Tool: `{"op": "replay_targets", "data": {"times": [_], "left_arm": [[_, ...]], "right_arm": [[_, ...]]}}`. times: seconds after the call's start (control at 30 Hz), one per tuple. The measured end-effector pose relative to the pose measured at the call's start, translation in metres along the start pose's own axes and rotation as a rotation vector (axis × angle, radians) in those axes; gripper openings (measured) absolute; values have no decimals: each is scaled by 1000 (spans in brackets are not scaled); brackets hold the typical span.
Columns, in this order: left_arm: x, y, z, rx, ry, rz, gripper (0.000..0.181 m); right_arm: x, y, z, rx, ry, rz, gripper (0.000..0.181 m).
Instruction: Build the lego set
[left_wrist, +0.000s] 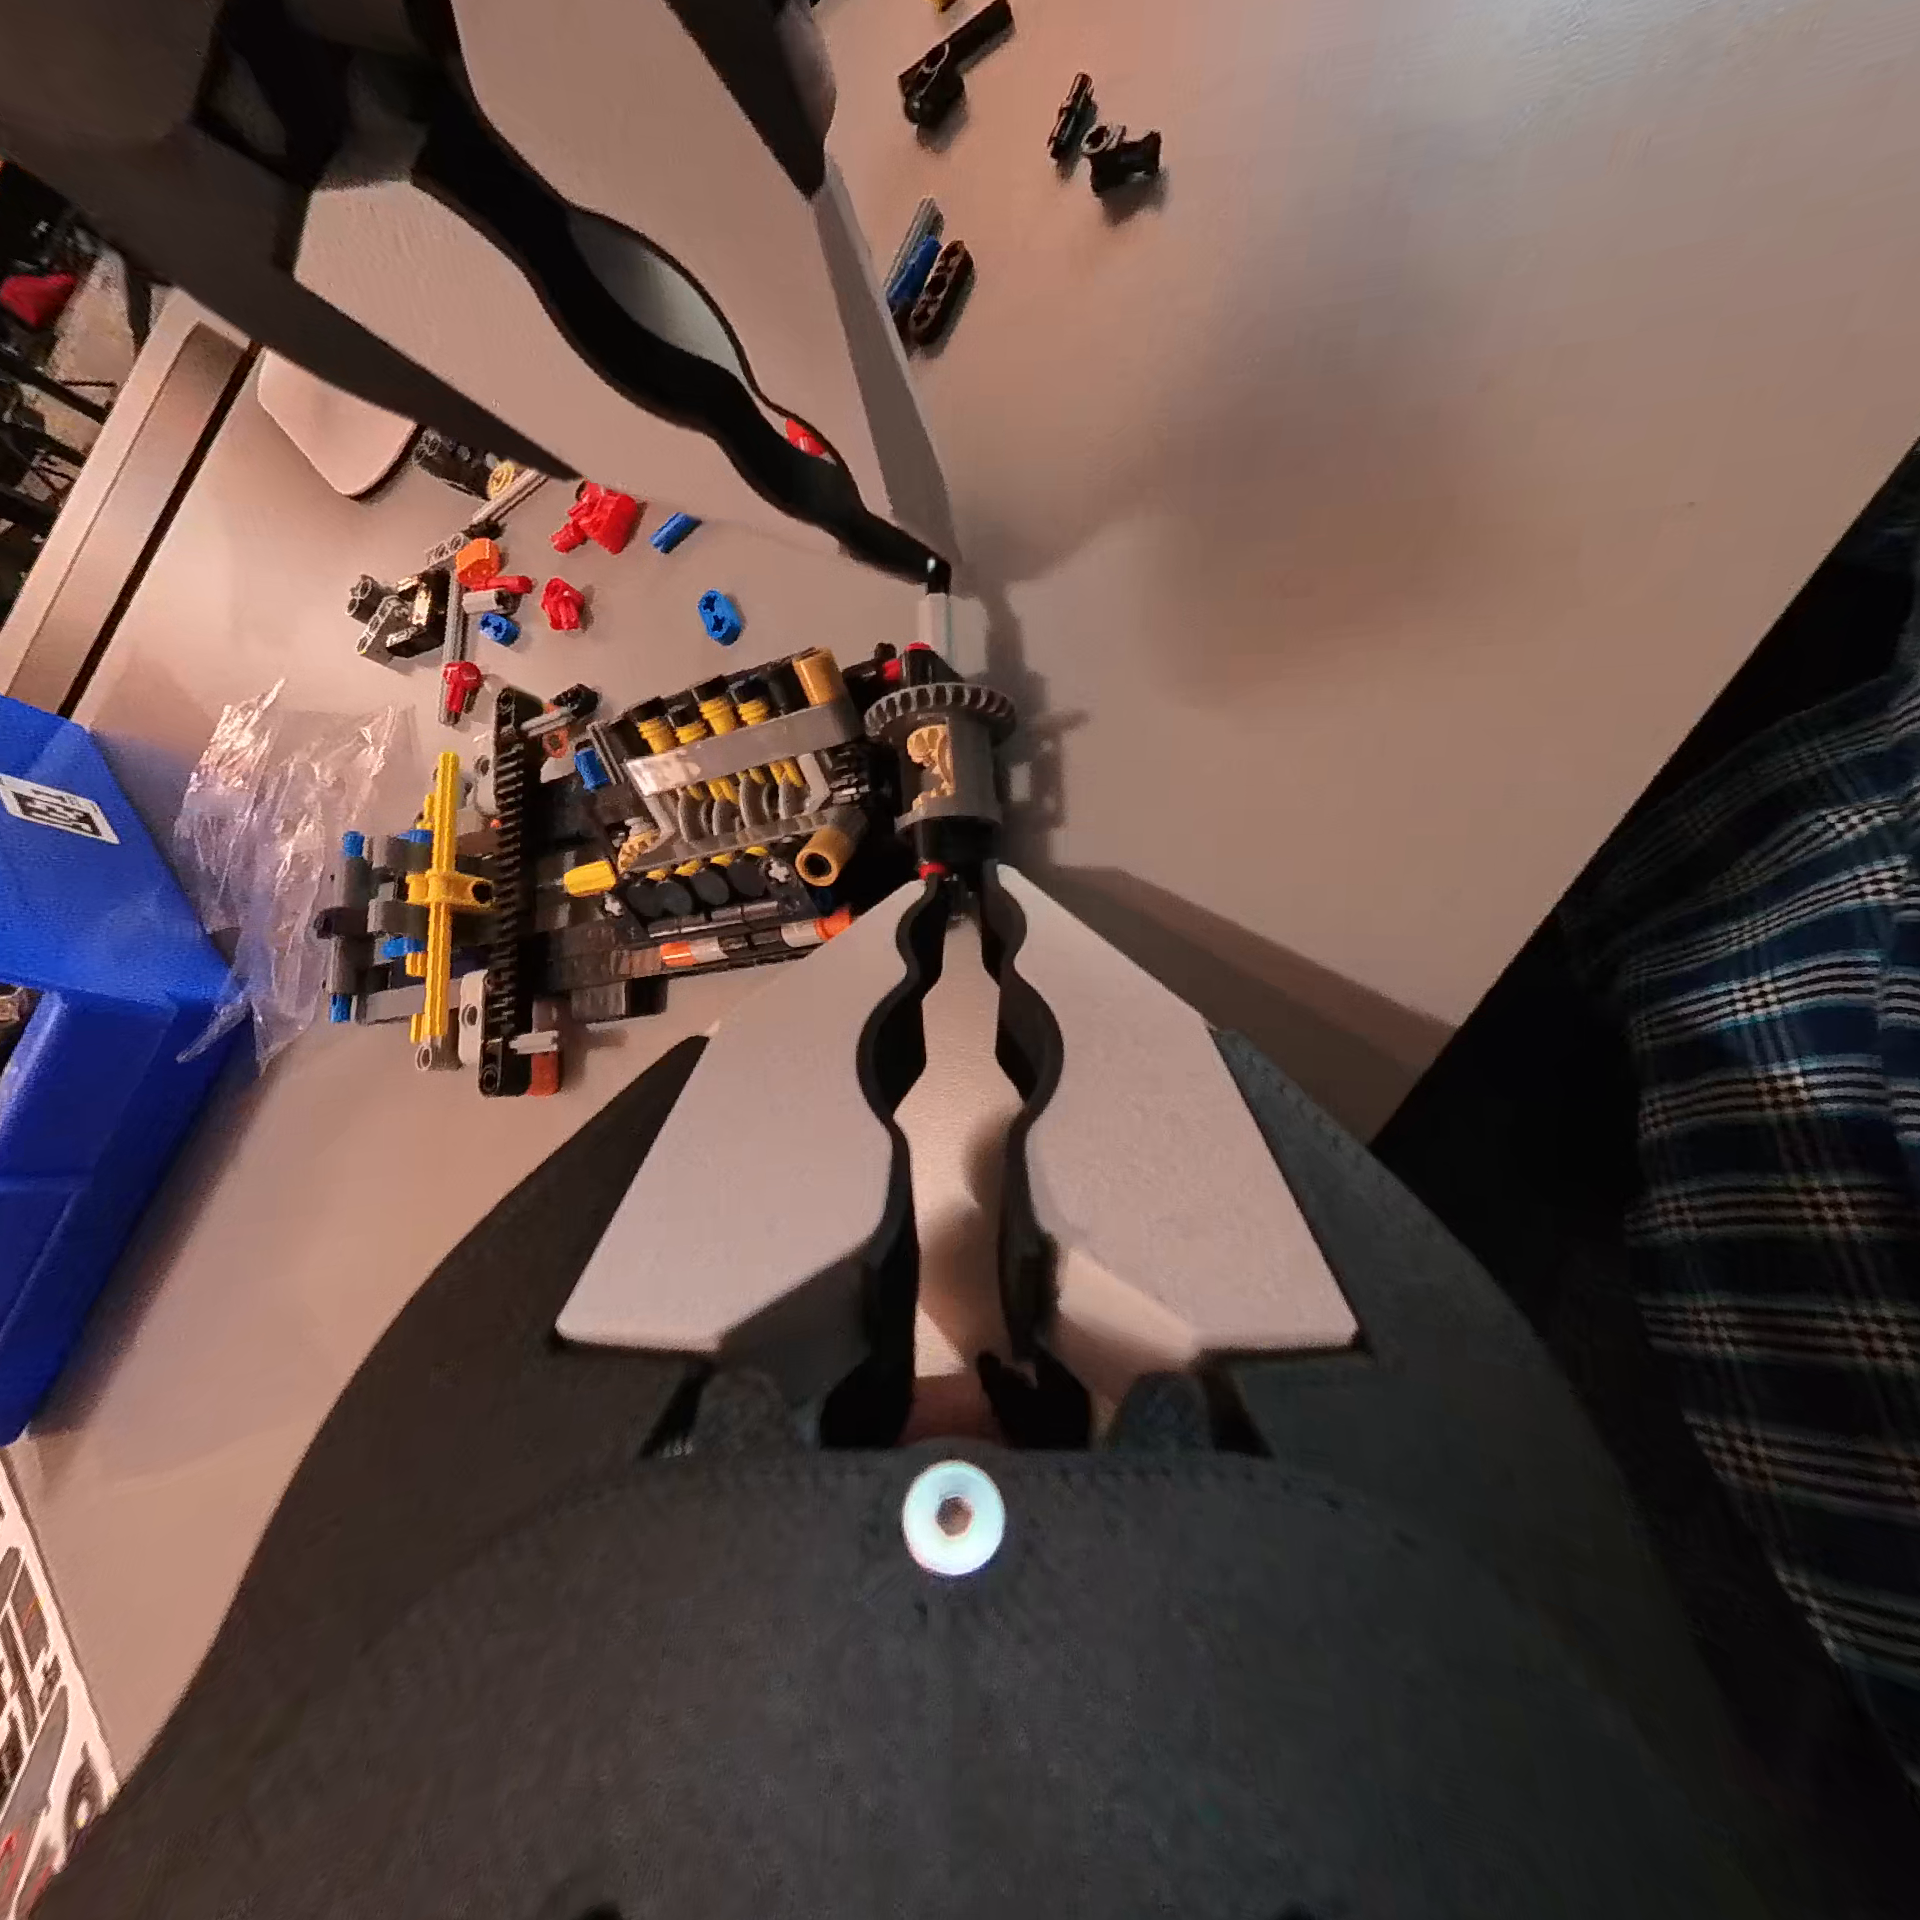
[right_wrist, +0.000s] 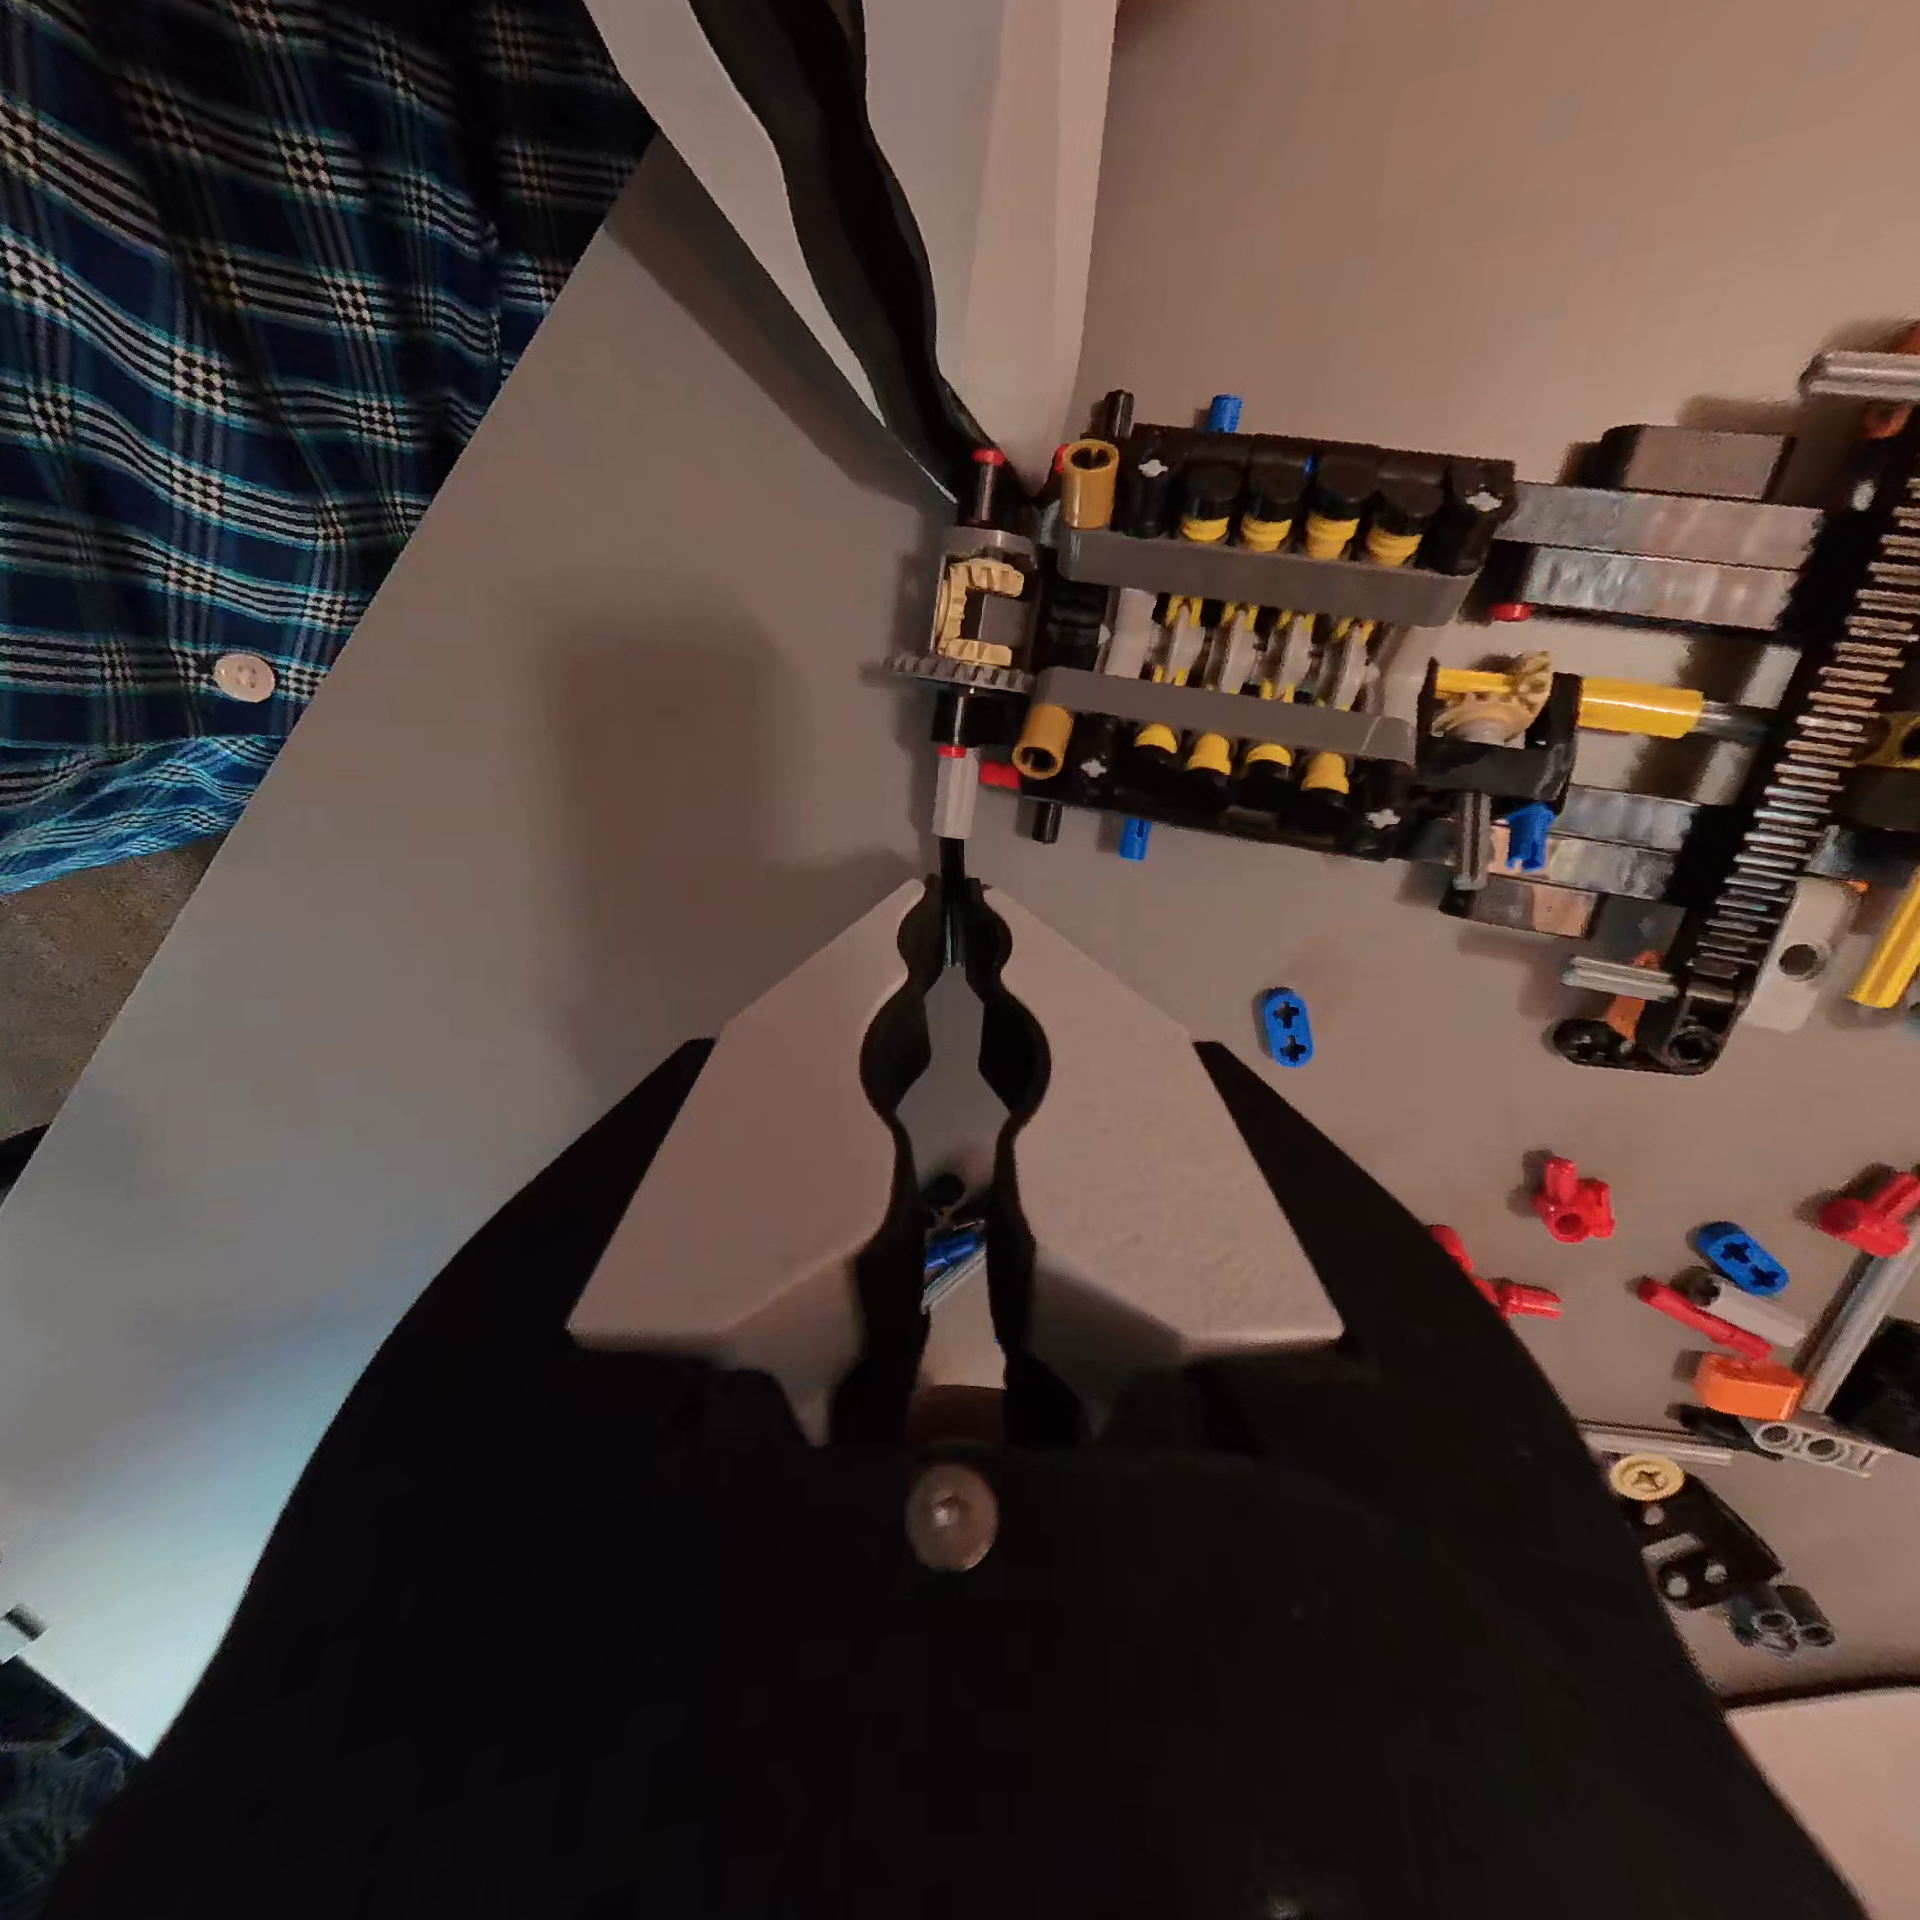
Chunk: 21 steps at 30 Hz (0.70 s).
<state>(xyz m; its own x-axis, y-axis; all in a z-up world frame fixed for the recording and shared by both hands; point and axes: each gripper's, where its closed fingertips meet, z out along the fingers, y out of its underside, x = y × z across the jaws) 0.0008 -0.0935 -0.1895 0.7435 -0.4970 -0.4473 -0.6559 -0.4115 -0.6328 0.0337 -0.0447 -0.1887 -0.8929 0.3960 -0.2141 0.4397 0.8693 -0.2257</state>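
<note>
My left tool (left_wrist: 954, 896) and right tool (right_wrist: 951, 902) each pinch an end of the black axle (right_wrist: 954, 868) through the lego chassis (left_wrist: 665, 831).

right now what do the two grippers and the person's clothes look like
Both grippers match: the left gripper and right gripper each have a black textured printed body, pale grey wedge-shaped fingers lined with wavy black pads, and a round screw centred on the body. No cables show. The person wears a dark blue, teal and white plaid shirt with a pale button.
</note>
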Motion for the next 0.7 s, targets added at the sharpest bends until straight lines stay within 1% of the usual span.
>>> {"op": "replay_targets", "data": {"times": [0.07,0.53,0.7], "left_arm": [[0,0,0,2,4,-2,4],[0,-1,0,0,-1,-11,4],[-1,-3,-1,7,-6,-21,4]], "right_arm": [[1,-1,0,-7,4,-1,0],[2,-4,2,73,17,92,0],[8,-2,-2,151,120,144,3]]}}
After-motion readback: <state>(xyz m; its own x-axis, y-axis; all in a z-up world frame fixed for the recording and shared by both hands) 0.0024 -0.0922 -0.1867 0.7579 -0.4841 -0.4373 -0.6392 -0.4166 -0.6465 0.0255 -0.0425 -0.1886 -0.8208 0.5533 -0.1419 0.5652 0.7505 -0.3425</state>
